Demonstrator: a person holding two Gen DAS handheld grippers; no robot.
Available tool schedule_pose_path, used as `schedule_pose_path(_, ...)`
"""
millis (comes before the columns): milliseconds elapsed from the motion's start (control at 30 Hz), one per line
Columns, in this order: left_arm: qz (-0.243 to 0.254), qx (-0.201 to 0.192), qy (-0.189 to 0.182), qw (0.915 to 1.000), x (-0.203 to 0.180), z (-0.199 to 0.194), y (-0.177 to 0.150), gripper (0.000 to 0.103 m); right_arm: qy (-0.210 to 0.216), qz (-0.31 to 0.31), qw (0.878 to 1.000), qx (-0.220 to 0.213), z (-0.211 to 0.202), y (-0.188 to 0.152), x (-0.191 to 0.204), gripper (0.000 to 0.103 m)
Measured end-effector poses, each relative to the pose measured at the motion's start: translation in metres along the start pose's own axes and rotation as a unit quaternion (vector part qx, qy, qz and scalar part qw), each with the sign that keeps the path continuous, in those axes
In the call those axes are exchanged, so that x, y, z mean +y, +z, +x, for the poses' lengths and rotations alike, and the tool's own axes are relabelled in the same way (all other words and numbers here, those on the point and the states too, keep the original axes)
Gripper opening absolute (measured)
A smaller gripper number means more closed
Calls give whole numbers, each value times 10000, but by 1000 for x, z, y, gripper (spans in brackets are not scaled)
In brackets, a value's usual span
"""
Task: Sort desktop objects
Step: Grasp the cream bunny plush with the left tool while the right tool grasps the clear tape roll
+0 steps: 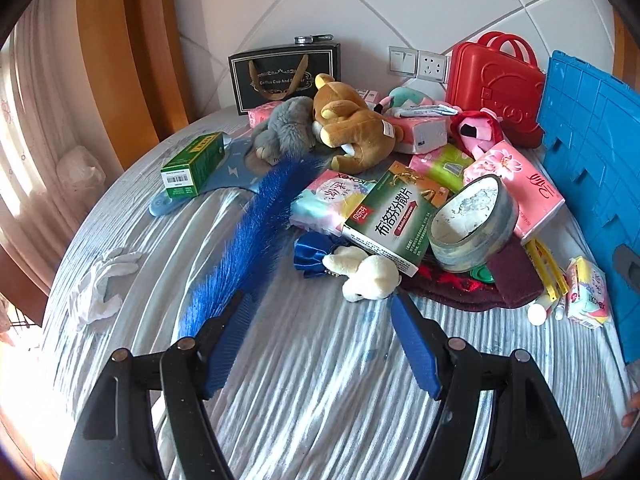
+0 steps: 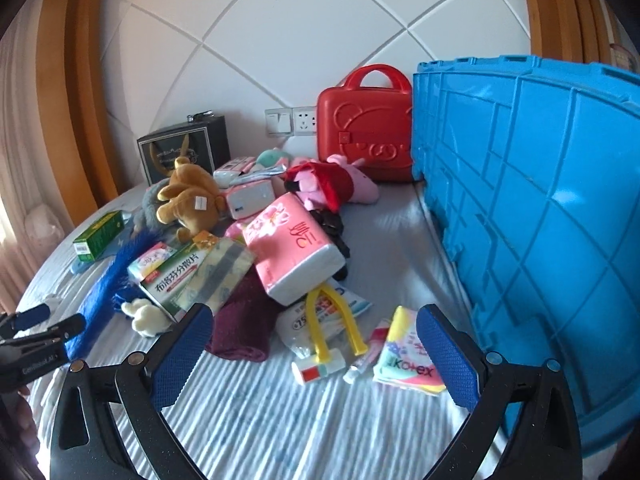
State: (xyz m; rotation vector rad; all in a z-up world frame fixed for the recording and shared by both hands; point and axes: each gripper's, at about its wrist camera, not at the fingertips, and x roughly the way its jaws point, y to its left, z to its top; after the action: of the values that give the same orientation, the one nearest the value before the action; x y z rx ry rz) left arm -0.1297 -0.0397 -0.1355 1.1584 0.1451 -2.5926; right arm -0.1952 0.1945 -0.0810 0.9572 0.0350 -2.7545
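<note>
You had both sets of fingers wide and empty: left gripper (image 1: 320, 340) low centre, facing the white plush (image 1: 366, 276) at the pile's near edge; right gripper (image 2: 316, 356) before the Kotex pack (image 2: 408, 360) beside the blue crate (image 2: 540, 220). Straddling one loose item squarely looked wisest.

Bright daylight from the curtained window (image 1: 24, 128) at left, glare there, strong fisheye bending, dark corners

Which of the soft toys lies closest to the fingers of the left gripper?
The small white plush toy, lying just beyond the left gripper. The brown bear, grey toy and pink toy lie farther back.
</note>
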Motion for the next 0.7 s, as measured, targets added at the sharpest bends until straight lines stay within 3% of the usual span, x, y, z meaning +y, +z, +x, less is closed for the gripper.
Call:
schedule_pose_path(200, 131, 98, -223, 9996, -13, 29, 10, 71, 253, -191, 9994, 166, 28, -1, 24, 103)
schedule_pose_path(400, 462, 450, -385, 9972, -26, 75, 17, 71, 345, 85, 9983, 459, 61, 6, 40, 103)
schedule_pose_path(467, 447, 573, -383, 9966, -22, 88, 17, 71, 330, 163, 9978, 552, 71, 9, 46, 103)
schedule_pose_path(700, 375, 815, -879, 9921, -19, 111, 21, 71, 195, 119, 9968, 772, 95, 15, 70, 103)
